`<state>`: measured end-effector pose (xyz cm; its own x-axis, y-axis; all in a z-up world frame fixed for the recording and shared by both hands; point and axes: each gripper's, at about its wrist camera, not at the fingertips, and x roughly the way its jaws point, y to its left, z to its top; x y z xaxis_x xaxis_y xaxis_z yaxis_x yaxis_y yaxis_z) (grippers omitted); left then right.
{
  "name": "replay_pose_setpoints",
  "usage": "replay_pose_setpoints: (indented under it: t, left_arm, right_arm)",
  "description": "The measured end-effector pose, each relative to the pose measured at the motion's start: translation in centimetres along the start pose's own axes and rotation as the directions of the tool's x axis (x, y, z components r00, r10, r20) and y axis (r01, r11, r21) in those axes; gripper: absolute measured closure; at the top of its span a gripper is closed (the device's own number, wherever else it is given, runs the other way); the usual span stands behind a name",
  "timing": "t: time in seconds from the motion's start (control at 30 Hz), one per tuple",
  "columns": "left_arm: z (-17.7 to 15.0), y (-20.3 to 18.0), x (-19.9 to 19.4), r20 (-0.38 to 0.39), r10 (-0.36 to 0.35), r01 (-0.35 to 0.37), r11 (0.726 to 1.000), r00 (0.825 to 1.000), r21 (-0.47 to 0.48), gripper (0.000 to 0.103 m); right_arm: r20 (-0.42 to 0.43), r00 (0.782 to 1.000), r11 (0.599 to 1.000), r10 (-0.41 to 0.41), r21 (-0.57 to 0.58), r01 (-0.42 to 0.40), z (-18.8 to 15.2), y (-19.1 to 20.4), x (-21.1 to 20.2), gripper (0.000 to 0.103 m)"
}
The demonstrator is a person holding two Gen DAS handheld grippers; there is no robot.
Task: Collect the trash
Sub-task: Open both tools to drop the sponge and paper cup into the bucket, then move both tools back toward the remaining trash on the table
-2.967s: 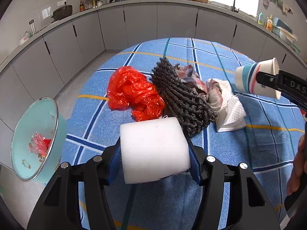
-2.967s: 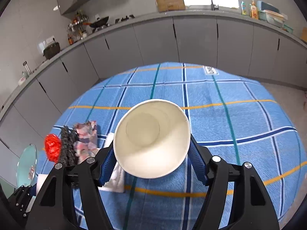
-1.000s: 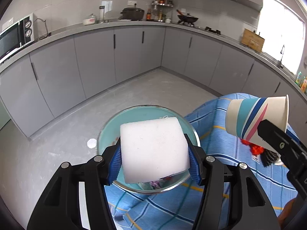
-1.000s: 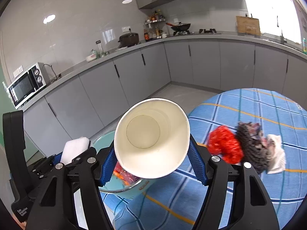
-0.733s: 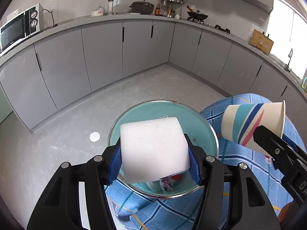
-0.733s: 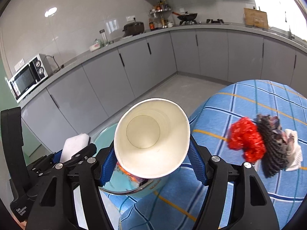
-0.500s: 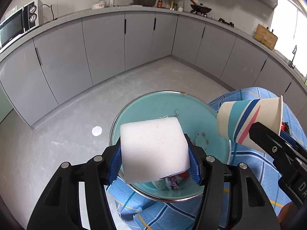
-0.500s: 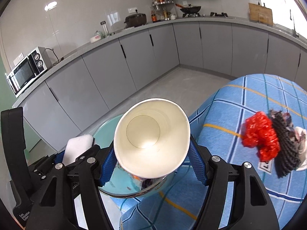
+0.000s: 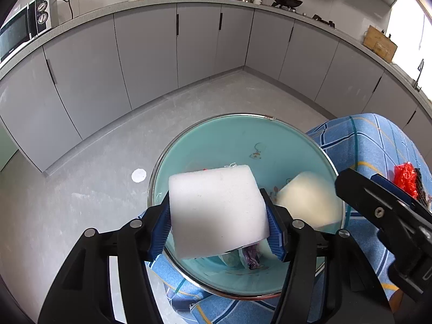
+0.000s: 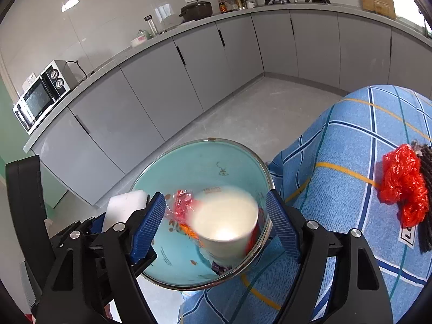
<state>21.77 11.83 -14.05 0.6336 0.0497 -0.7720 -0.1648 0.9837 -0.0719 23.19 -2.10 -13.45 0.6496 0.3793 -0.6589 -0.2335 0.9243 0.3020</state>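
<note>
My left gripper [image 9: 220, 230] is shut on a white foam block [image 9: 217, 210] and holds it over the near rim of a teal trash bin [image 9: 243, 140]. My right gripper [image 10: 216, 224] is open over the same bin [image 10: 199, 159]. A paper cup [image 10: 225, 228] is blurred just below its jaws, falling into the bin; it also shows in the left wrist view [image 9: 307, 199]. Red wrappers [image 10: 182, 205] lie inside the bin. A red plastic bag [image 10: 402, 183] lies on the blue checked tablecloth [image 10: 351, 189].
A dark knitted item [image 10: 425, 189] lies beside the red bag. Grey kitchen cabinets [image 9: 148, 54] curve around a grey floor [image 9: 81, 178]. A microwave [image 10: 40, 94] stands on the counter. The bin stands against the table's edge.
Both grippers swung from the table to above the bin. My right gripper has opened and the paper cup has dropped out of it into the bin. The left still holds the foam block.
</note>
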Motion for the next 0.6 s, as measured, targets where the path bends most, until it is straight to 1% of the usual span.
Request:
replay_pose_setpoints:
  t: [0.1,0.17,0.43,0.6]
  left_arm:
    - [0.0,-0.1,0.2,-0.003,0.009,-0.009,1.0,1.0,0.0,0.036]
    - [-0.2,-0.3,0.1,0.002,0.027,-0.027,1.0,1.0,0.008,0.027]
    - [-0.4,-1.2,-0.9,0.023,0.05,-0.05,0.998,0.998,0.027,0.017]
    - [-0.5,-2.2,-2.1,0.039,0.052,-0.054,0.998,0.998,0.043,0.012]
  right_arm:
    - [0.023,1.0,1.0,-0.019,0.008,0.019,0.0,-0.4,-0.6,0.026]
    - [0.041,0.999,0.999,-0.027,0.019,0.026,0.1,-0.7,-1.2,0.026]
    - [0.111,0.991,0.997,-0.074,0.042,0.07,0.2,-1.8,-4.0,0.026]
    - [0.119,0.989,0.996,-0.084,0.051,0.078,-0.1,-2.2,-5.1,0.026]
